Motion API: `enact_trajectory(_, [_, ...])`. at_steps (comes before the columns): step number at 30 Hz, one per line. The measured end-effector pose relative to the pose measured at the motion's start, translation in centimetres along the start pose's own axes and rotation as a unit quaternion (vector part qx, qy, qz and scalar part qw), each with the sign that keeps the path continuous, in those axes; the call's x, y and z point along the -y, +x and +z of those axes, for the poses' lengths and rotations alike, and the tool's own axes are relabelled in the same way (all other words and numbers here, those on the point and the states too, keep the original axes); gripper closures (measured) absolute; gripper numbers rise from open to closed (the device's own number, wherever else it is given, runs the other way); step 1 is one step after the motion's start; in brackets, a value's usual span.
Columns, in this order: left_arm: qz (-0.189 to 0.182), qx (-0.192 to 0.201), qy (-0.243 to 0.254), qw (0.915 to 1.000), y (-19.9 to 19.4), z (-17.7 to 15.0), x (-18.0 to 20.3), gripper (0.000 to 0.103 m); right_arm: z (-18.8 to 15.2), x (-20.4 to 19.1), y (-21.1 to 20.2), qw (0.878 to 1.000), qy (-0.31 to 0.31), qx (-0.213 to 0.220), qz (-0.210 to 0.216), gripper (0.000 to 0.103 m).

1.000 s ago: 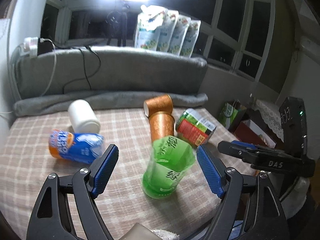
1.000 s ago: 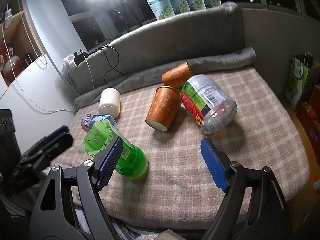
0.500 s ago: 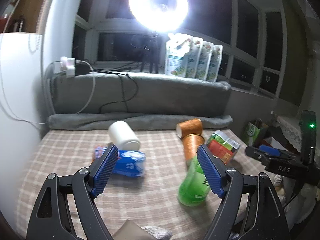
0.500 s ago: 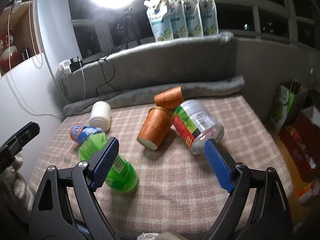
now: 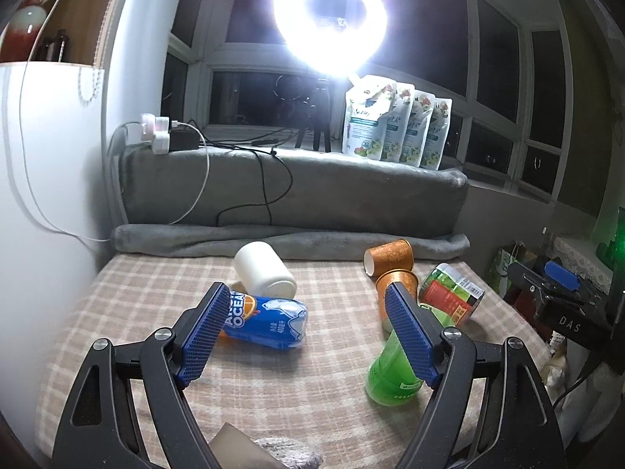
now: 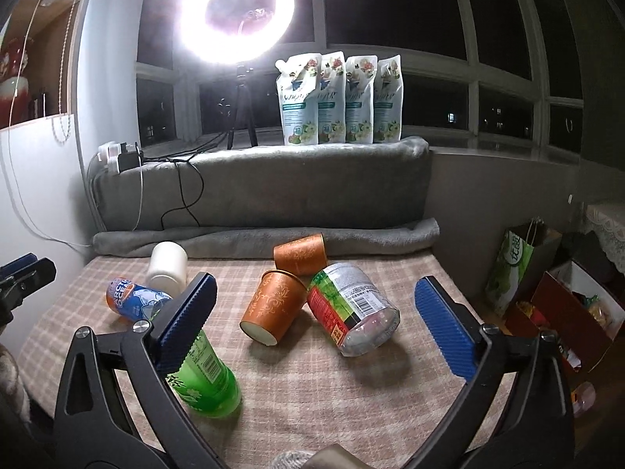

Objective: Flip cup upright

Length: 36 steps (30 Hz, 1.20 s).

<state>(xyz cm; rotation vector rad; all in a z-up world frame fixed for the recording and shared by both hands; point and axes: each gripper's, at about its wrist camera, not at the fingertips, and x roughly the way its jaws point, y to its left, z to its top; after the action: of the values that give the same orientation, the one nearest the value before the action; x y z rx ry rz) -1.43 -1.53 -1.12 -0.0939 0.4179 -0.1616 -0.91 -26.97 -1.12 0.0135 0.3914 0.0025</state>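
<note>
A checked cloth-covered table [image 6: 351, 391] carries toppled cups [image 6: 273, 306], bottles [image 6: 203, 375] and a can [image 6: 351, 312].

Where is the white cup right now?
The white cup lies on its side at the back left of the checked cloth, near the grey blanket roll, just behind the blue bottle.

"OCEAN" reads in white on the blue bottle [image 5: 265, 322] lying on the checked cloth [image 5: 136, 312]. "DAS" shows in pale letters on the black gripper body [image 5: 568, 322] at the right edge. The green bottle [image 6: 203, 379] carries Chinese characters and a barcode; the can [image 6: 351, 312] shows a barcode too. The pouches' [image 6: 340, 97] print is too blurred to read.
</note>
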Motion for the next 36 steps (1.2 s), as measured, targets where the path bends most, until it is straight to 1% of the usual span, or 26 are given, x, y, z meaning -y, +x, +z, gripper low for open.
enact_trajectory(36, [0.001, 0.009, 0.001, 1.0, -0.47, 0.43, -0.11, 0.021, 0.29, -0.48, -0.14, 1.0, -0.007, 0.003, 0.0, 0.0])
